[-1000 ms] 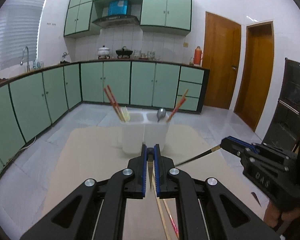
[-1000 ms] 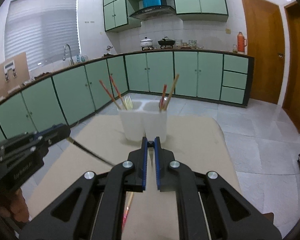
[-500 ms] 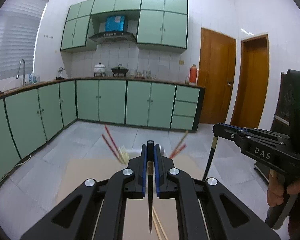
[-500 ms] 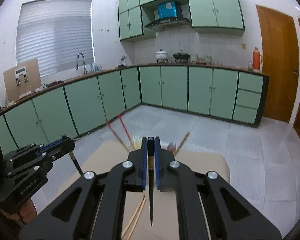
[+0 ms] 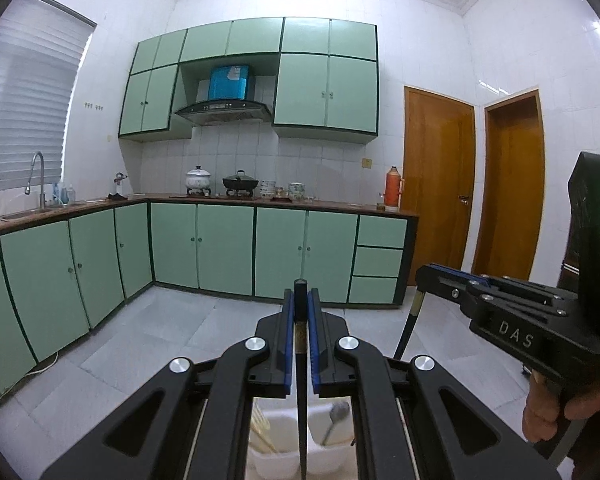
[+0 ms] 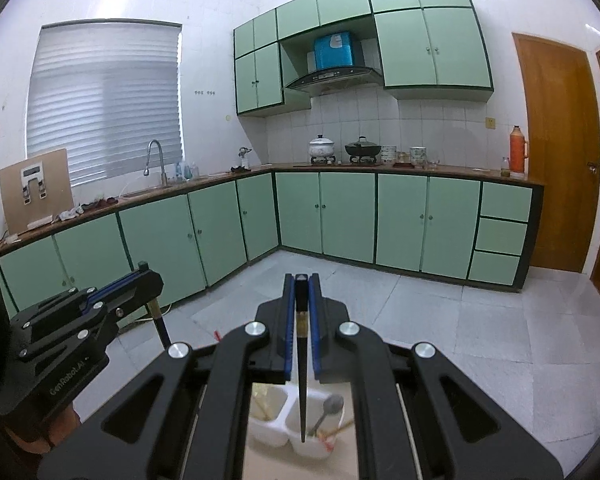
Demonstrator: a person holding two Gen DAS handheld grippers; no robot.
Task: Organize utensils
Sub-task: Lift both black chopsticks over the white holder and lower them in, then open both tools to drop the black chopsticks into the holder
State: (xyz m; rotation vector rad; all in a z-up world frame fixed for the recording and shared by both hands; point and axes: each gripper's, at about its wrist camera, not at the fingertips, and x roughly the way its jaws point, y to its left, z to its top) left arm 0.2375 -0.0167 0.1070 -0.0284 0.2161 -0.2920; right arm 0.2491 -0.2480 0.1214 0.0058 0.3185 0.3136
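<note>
My left gripper [image 5: 300,300] is shut on a black chopstick [image 5: 301,400] that hangs point down over the white two-cup utensil holder [image 5: 276,456]. My right gripper [image 6: 301,300] is shut on another black chopstick [image 6: 302,392], its tip just above the holder [image 6: 296,424]. The holder's left cup has pale chopsticks [image 6: 262,404], the right cup a metal spoon [image 6: 332,404] and reddish chopsticks. Each gripper shows in the other's view, the right one in the left wrist view [image 5: 432,276] and the left one in the right wrist view [image 6: 148,280].
Green kitchen cabinets [image 5: 224,252] run along the far wall and left side, with a sink tap [image 5: 36,176] and pots on the counter. Wooden doors [image 5: 440,188] stand at the right. The tan tabletop [image 6: 260,464] lies under the holder.
Both grippers have lifted off the table and tilted up, each carrying a black chopstick. They now hover above the holder, which has dropped to the bottom of both views.
</note>
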